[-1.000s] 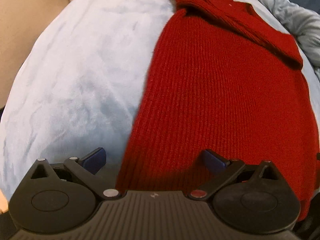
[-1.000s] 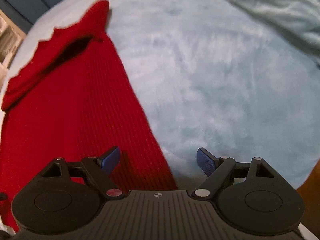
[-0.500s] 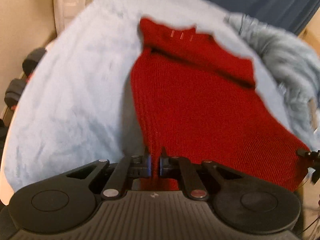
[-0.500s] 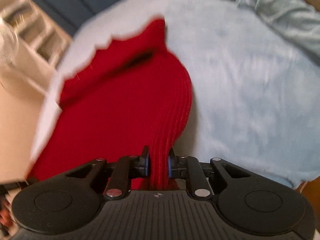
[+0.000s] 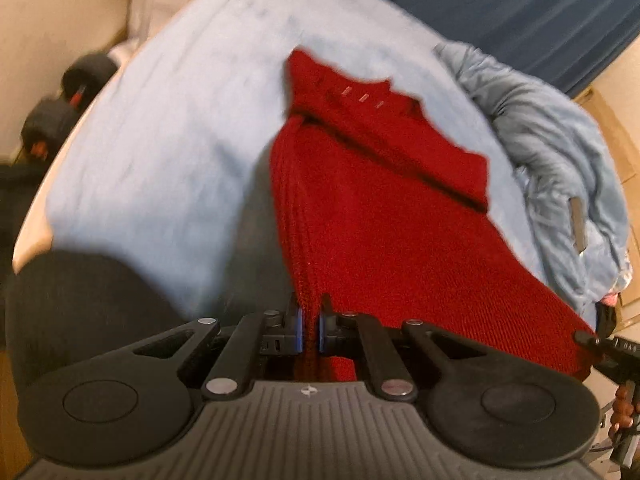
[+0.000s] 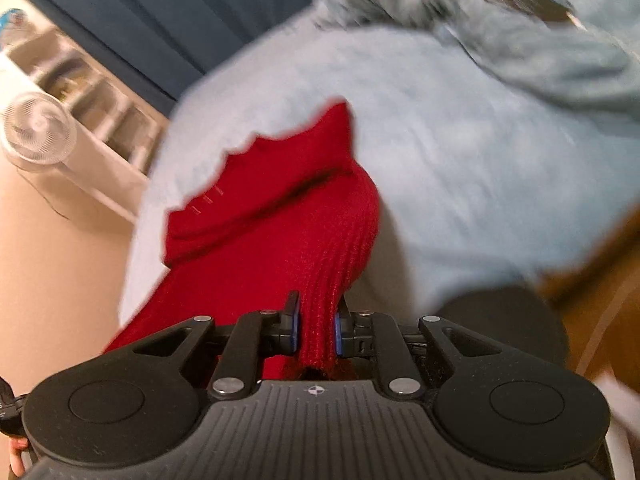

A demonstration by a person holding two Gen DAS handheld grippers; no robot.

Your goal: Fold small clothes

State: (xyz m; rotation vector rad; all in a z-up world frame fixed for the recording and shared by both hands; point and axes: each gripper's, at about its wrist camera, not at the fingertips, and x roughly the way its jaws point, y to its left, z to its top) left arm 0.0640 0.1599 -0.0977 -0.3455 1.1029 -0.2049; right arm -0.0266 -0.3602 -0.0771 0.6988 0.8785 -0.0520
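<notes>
Both grippers, left (image 5: 309, 330) and right (image 6: 316, 330), closed on red sweater (image 5: 384, 216) hem corners, lifted hem off blue blanket (image 5: 168, 152).

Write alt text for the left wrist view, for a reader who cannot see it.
The left gripper is shut on the near edge of a red knit sweater, lifting it off a pale blue blanket. A rumpled grey-blue cover lies at right, with a dark blue curtain behind.

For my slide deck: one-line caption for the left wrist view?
Left gripper pinching the red ribbed knit garment by its near edge, lifted above the pale blue fleece blanket.
</notes>
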